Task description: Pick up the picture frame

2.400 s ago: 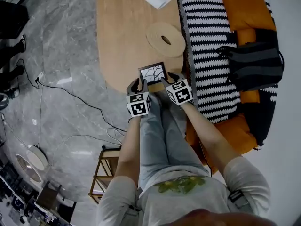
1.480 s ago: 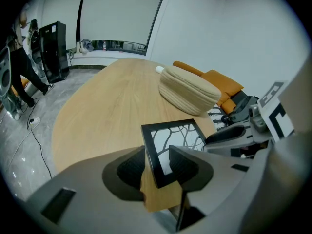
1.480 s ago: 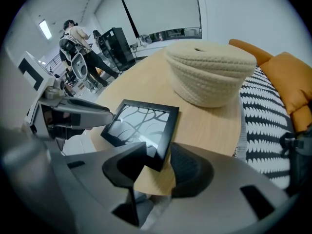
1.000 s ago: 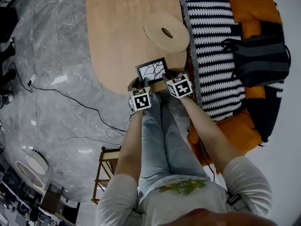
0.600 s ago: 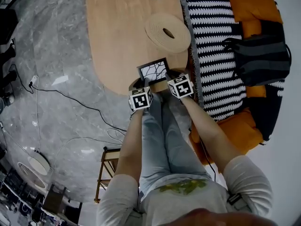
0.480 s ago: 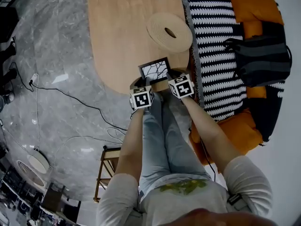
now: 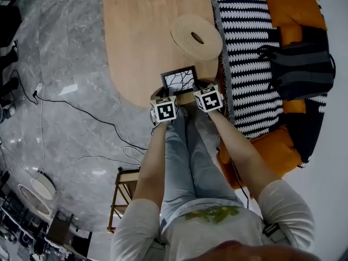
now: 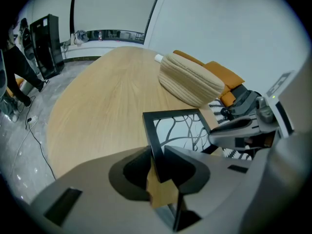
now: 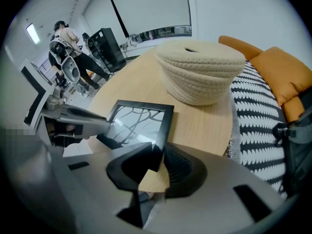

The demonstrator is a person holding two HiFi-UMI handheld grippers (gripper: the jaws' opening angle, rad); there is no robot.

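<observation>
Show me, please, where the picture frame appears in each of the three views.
Head view: frame just above centre, at the table's near end.
Left gripper view: frame right of centre, in the lower half.
Right gripper view: frame left of centre, just below mid-height.
Shared landmark: the woven basket on the table beyond the frame.

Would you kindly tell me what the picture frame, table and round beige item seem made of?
The picture frame shows matte black moulding, wood or plastic, and a smooth pane, possibly glass. The table looks like light wood or veneer, grain visible. The round item seems coiled rope, given ribbed rows.
</observation>
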